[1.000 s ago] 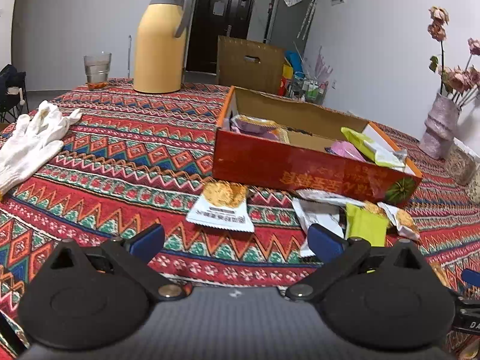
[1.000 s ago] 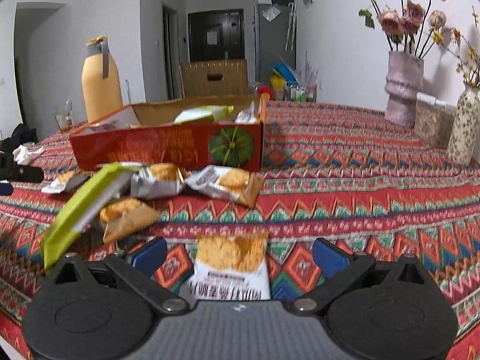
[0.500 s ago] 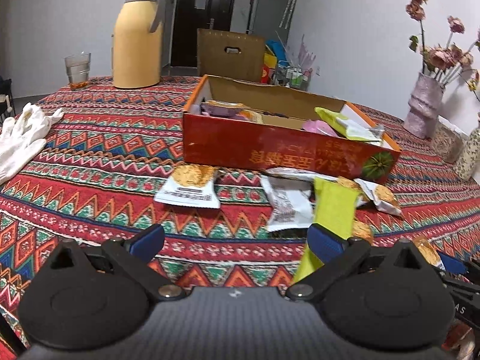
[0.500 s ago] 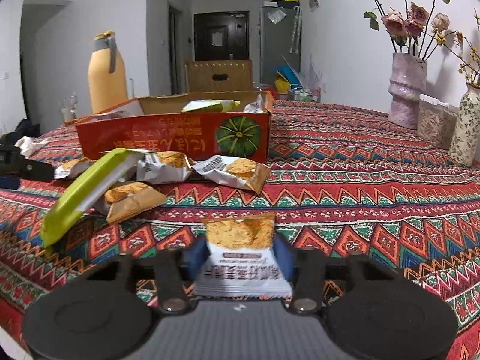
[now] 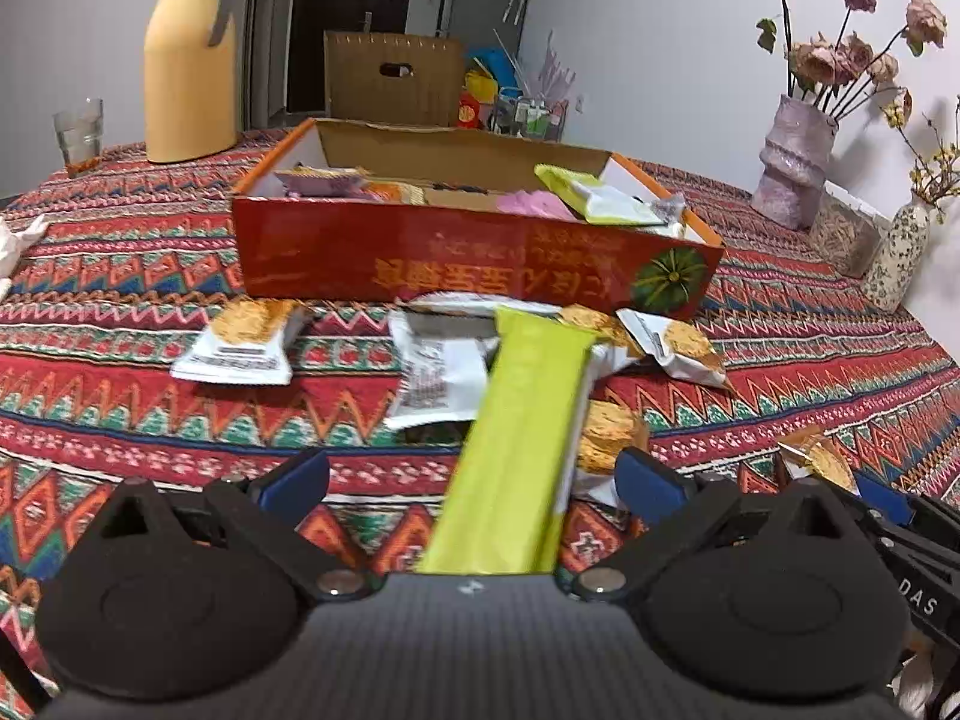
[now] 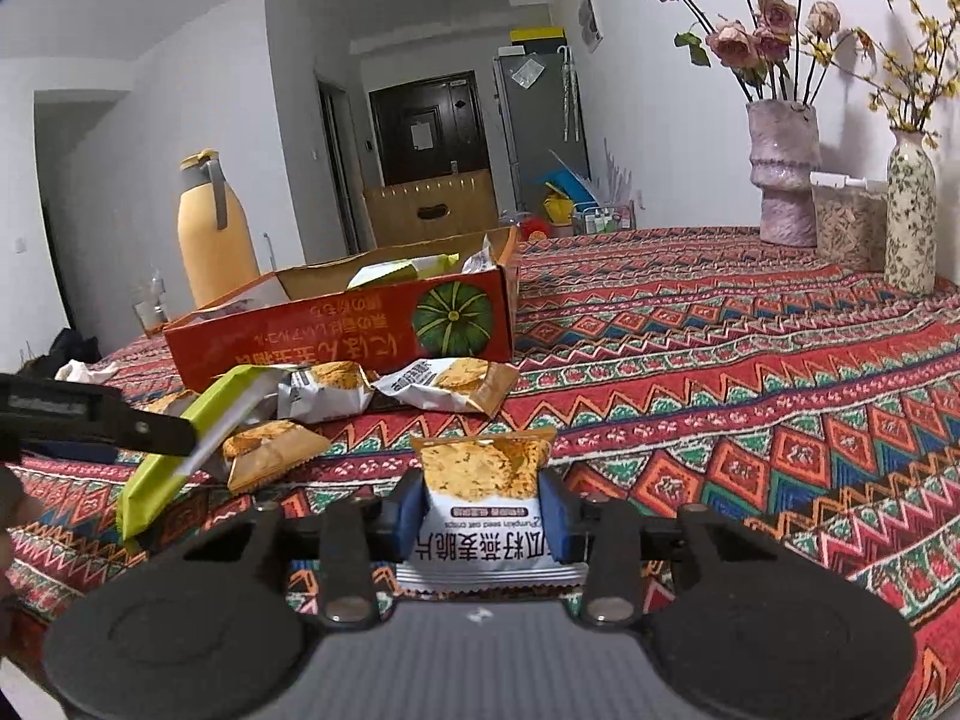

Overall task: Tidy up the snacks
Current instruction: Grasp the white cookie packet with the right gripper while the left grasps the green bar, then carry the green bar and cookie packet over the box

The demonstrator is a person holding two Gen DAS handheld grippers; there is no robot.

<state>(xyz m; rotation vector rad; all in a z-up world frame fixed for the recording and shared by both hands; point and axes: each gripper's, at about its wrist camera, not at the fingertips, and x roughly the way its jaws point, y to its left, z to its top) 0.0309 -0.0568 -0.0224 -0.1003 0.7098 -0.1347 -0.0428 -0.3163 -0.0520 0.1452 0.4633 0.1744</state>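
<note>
The right gripper point(image 6: 483, 510) is closing its blue pads on a white-and-orange crisp packet point(image 6: 483, 501), which they already press from both sides, near the table's point(image 6: 750, 360) near edge. To its right the patterned cloth lies bare all the way to the far right edge, where a mottled pink vase point(image 6: 783, 171) of dried roses, a clear lidded container point(image 6: 846, 222) and a slim floral vase point(image 6: 910, 213) stand close to the wall.

The left gripper point(image 5: 471, 480) has its fingers wide apart, with a long lime-green wrapper point(image 5: 516, 450) lying between them; neither pad touches it. The green wrapper leans on a loose heap of crinkly foil crisp packets point(image 5: 606, 372) just in front of the red cardboard box point(image 5: 468, 258), leaving little clear cloth there. One more white packet point(image 5: 243, 342) lies apart to the left of the heap, with open cloth around it.

The box is shallow, open-topped, printed with a green pumpkin, and sits mid-table with several snack packs point(image 5: 594, 198) already inside. Beyond it, toward the far left corner, stand a smooth yellow thermos jug point(image 5: 189, 60) and a drinking glass point(image 5: 78, 132). A white cloth glove point(image 5: 18, 237) lies at the left edge. Behind the table are a brown carton point(image 5: 393, 75), a dark door and white walls.
</note>
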